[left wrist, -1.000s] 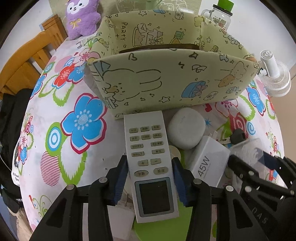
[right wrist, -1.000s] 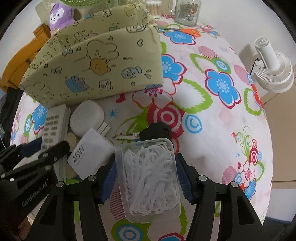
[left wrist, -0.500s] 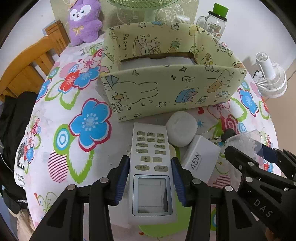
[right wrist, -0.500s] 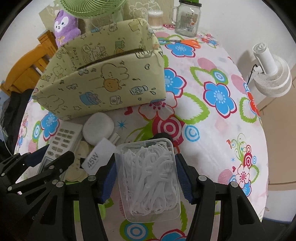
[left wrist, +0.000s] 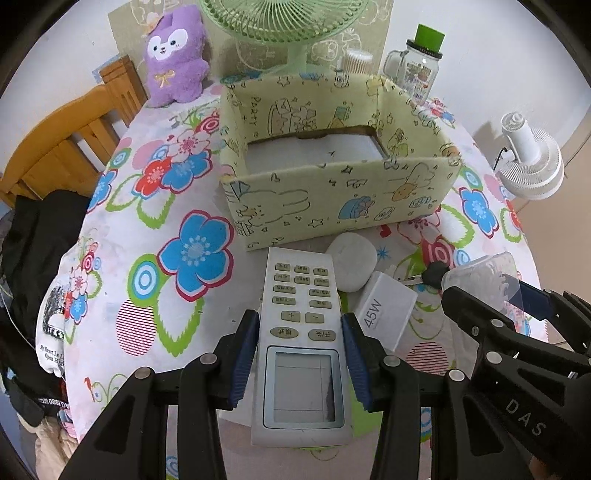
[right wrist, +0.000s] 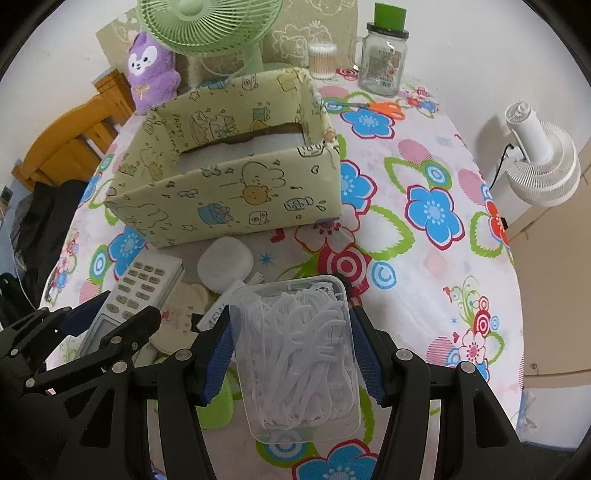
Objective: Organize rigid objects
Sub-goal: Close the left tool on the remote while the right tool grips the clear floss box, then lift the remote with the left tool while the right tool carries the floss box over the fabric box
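Observation:
My left gripper is shut on a white remote control and holds it above the table, in front of the open yellow cartoon-print box. My right gripper is shut on a clear plastic box of white floss picks, also lifted. The yellow box stands just beyond, its inside white. On the table between the grippers lie a round white case, a white 45W charger and a black key.
A green desk fan, a purple plush toy, a glass jar with green lid and orange scissors stand behind the box. A small white fan is at the right. A wooden chair is at the left.
Both grippers have risen and drawn back with their loads. The box's open top and inside now show, and more of the table's far side is in view.

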